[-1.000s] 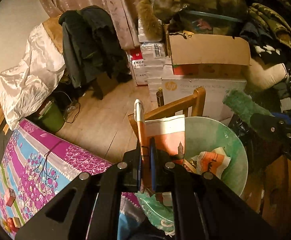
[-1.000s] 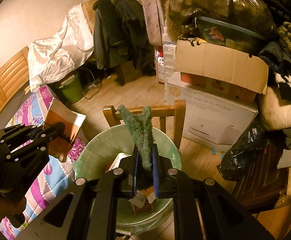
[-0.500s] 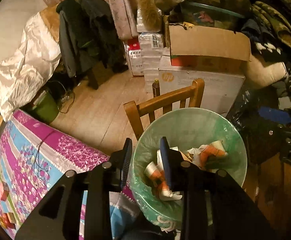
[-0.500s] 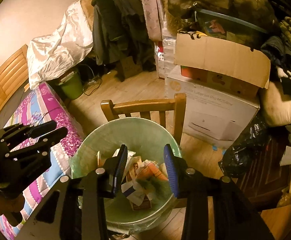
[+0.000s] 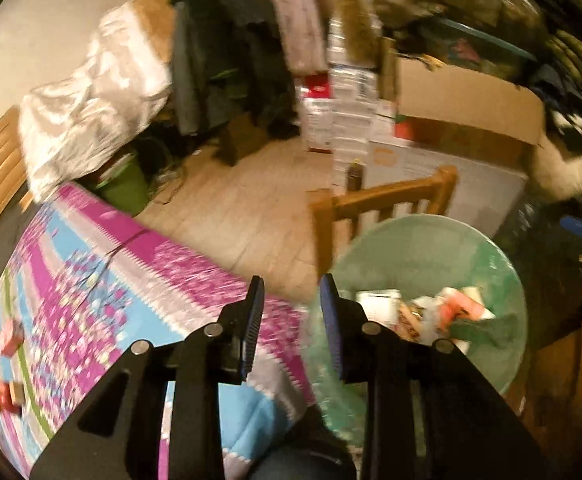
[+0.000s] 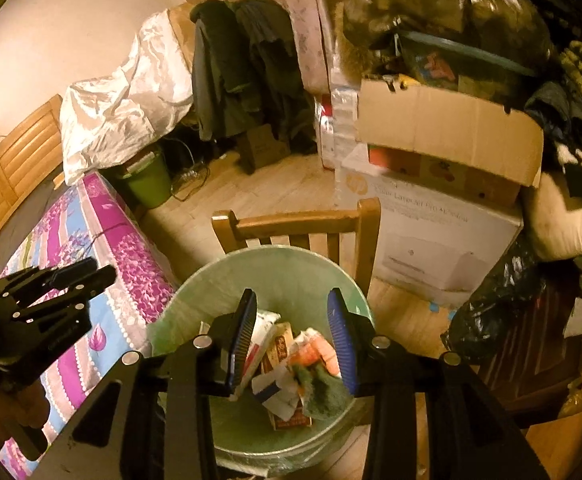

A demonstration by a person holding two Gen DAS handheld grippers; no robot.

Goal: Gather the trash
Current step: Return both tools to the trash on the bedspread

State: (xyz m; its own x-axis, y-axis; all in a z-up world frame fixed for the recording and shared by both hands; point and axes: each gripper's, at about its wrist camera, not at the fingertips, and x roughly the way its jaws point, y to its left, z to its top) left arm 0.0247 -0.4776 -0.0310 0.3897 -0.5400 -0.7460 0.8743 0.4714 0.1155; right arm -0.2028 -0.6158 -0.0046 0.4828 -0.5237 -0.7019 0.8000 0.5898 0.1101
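Pale green plastic bin (image 6: 275, 268), set against a wooden chair (image 6: 299, 220) at 12 o'clock, holds the trash: paper scraps (image 6: 287, 360), green fuzzy rag (image 6: 323, 392). Right gripper (image 6: 291, 344) above it, fingers spread, empty. Left gripper (image 5: 291, 320) over floral bedspread (image 5: 91, 300), fingers opening, nothing between. White carton (image 6: 431, 236) at 2 o'clock; lettering blurred.

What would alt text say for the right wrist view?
The open, empty right gripper hangs over a green-lined trash bin of paper scraps, a wooden chair behind it and the left gripper over a floral bedspread.
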